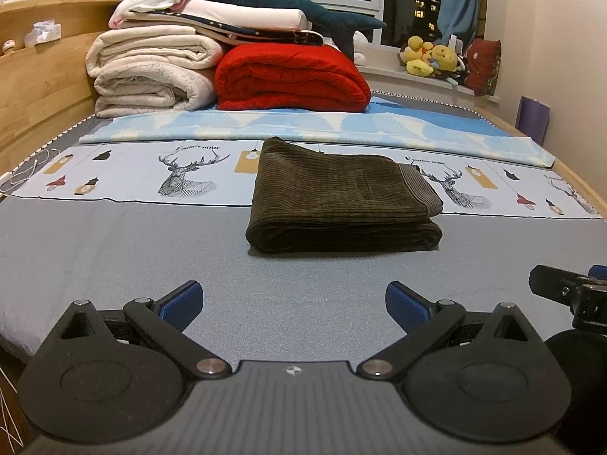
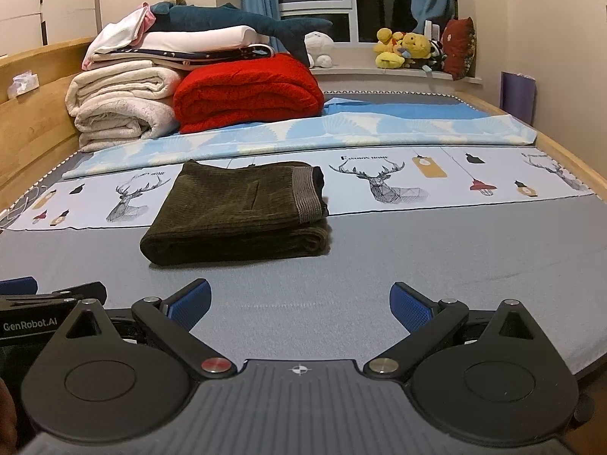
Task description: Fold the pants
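Pants (image 1: 343, 199) are dark brown corduroy, folded into a thick rectangle w/ the ribbed waistband on the right side. In the left wrist view they sit center frame; in the right wrist view (image 2: 242, 214) they're left of center. They lie flat on the bed (image 1: 114, 250), front half on the grey cover, back half on a pale sheet (image 1: 151, 174) printed w/ deer.

Left gripper (image 1: 294, 305) is low in its frame, jaws wide apart, nothing btwn the blue pads (image 1: 186, 299), well short of the pants. Right gripper (image 2: 299, 305) same deal: jaws spread, empty, over grey cover. The grippers sit side by side; each one's edge shows in the other's view.

Further back, upper left of both frames: red blanket (image 1: 292, 79) next to cream blankets (image 1: 151, 72), w/ folded linens and a blue shark plush (image 1: 280, 3) piled on top. Yellow plush toys (image 1: 428, 57) sit on the windowsill, upper right.
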Action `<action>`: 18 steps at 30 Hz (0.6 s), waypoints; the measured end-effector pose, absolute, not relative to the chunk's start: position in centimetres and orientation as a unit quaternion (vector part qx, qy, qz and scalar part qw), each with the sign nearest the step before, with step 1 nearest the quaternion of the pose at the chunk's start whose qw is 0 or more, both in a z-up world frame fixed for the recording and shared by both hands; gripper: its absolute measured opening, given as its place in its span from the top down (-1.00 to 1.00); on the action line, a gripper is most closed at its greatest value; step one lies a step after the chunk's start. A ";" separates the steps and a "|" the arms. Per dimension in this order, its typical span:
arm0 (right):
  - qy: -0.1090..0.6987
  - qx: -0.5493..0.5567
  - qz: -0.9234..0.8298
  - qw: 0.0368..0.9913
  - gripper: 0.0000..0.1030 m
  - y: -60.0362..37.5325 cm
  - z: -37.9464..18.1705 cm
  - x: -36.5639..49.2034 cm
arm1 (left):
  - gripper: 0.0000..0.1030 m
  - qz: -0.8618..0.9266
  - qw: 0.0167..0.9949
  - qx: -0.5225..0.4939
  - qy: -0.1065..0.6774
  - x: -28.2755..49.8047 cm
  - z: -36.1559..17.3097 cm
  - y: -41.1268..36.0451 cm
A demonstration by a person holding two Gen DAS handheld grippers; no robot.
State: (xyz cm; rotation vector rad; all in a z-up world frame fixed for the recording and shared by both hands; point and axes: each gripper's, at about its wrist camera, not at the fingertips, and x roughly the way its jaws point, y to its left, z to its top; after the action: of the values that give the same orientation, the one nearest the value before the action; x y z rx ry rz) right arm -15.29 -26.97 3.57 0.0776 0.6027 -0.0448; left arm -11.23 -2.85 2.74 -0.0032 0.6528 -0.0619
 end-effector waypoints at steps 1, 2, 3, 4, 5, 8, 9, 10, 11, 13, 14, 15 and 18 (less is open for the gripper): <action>0.297 0.037 -0.022 0.954 -0.94 -26.9 3.6 -15.3 | -0.99 -0.031 0.947 -0.001 0.320 -11.2 2.7 -2.9; 0.297 0.037 -0.021 0.954 -0.94 -26.9 3.6 -15.3 | -0.99 -0.031 0.947 -0.001 0.320 -11.3 2.8 -2.8; 0.297 0.037 -0.022 0.954 -0.94 -26.9 3.6 -15.3 | -0.99 -0.031 0.947 -0.001 0.320 -11.3 2.8 -2.9; 0.297 0.037 -0.022 0.954 -0.94 -26.9 3.6 -15.3 | -0.99 -0.031 0.947 -0.001 0.319 -11.3 2.8 -2.9; 0.297 0.037 -0.022 0.954 -0.94 -26.9 3.6 -15.3 | -0.99 -0.032 0.947 -0.001 0.319 -11.3 2.8 -2.9; 0.297 0.036 -0.022 0.954 -0.94 -26.9 3.6 -15.3 | -0.99 -0.031 0.947 -0.001 0.319 -11.3 2.8 -2.9; 0.297 0.036 -0.022 0.954 -0.94 -26.9 3.6 -15.3 | -0.99 -0.032 0.947 -0.001 0.319 -11.3 2.8 -2.9; 0.297 0.036 -0.022 0.954 -0.94 -26.9 3.6 -15.3 | -0.99 -0.031 0.947 -0.001 0.319 -11.3 2.8 -2.9; 0.297 0.036 -0.022 0.954 -0.94 -26.8 3.6 -15.3 | -0.99 -0.031 0.947 -0.001 0.319 -11.3 2.8 -2.9; 0.297 0.036 -0.022 0.954 -0.94 -26.8 3.6 -15.3 | -0.99 -0.032 0.947 -0.001 0.318 -11.3 2.8 -2.9; 0.297 0.036 -0.022 0.954 -0.94 -26.8 3.6 -15.3 | -0.99 -0.032 0.947 -0.001 0.318 -11.3 2.8 -2.9; 0.297 0.036 -0.022 0.954 -0.94 -26.8 3.6 -15.3 | -0.99 -0.031 0.947 -0.001 0.318 -11.3 2.8 -3.0; 0.297 0.036 -0.022 0.954 -0.94 -26.8 3.6 -15.3 | -0.99 -0.032 0.948 -0.001 0.318 -11.2 2.8 -3.0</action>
State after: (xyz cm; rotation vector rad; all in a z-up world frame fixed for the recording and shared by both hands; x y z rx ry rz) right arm -15.29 -26.81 3.62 0.0722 0.6041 -0.0451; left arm -11.25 -2.96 2.84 -0.0015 0.6470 -0.0660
